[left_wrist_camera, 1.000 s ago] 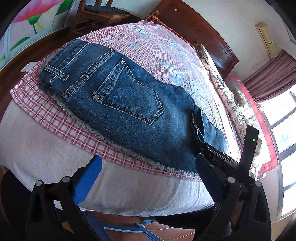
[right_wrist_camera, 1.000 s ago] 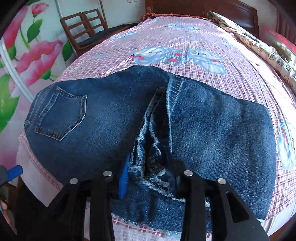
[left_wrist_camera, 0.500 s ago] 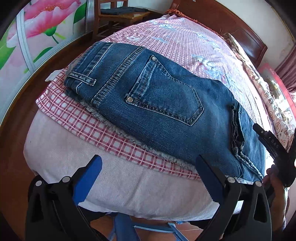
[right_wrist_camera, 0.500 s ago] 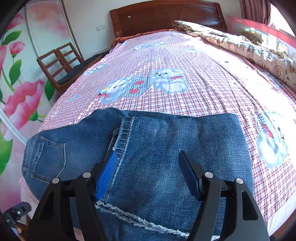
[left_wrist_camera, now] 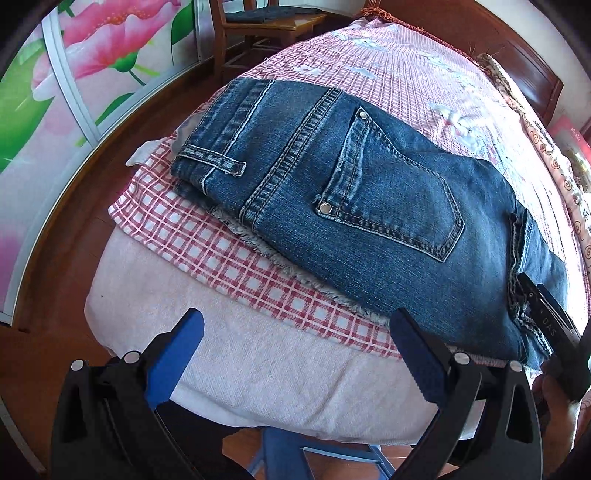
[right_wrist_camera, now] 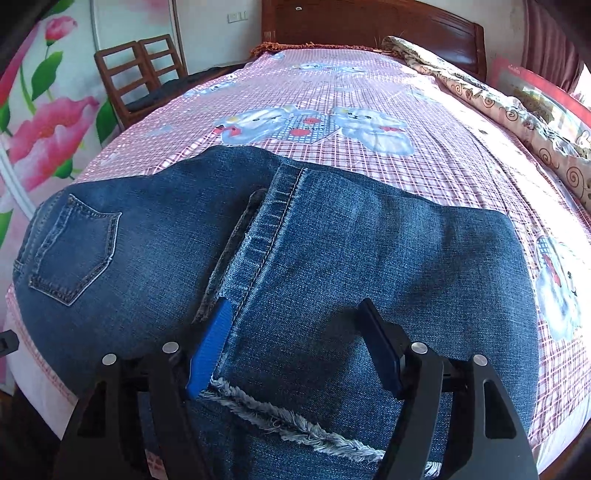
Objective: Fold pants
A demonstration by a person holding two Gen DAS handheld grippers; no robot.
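Blue jeans (left_wrist_camera: pixel 369 192) lie folded on the pink checked bed, back pocket up, waistband at the left. In the right wrist view the folded-over leg (right_wrist_camera: pixel 369 266) lies on top, with its frayed hem (right_wrist_camera: pixel 295 424) near the bed's front edge. My left gripper (left_wrist_camera: pixel 295 354) is open and empty, off the bed's near edge, short of the jeans. My right gripper (right_wrist_camera: pixel 295 343) is open just above the folded leg, holding nothing. It shows at the right edge of the left wrist view (left_wrist_camera: pixel 546 325).
The bed (right_wrist_camera: pixel 369 74) has a dark wooden headboard (right_wrist_camera: pixel 369 26) and a patterned quilt (right_wrist_camera: pixel 517 110) along the right side. Wooden chairs (right_wrist_camera: pixel 140 74) stand at the far left by a flowered wall. A blue stool (left_wrist_camera: pixel 295 454) sits on the wooden floor below the bed's edge.
My right gripper let go of the bunched denim hem and opened; the leg now lies flat on the jeans. My left gripper swung left, staying open.
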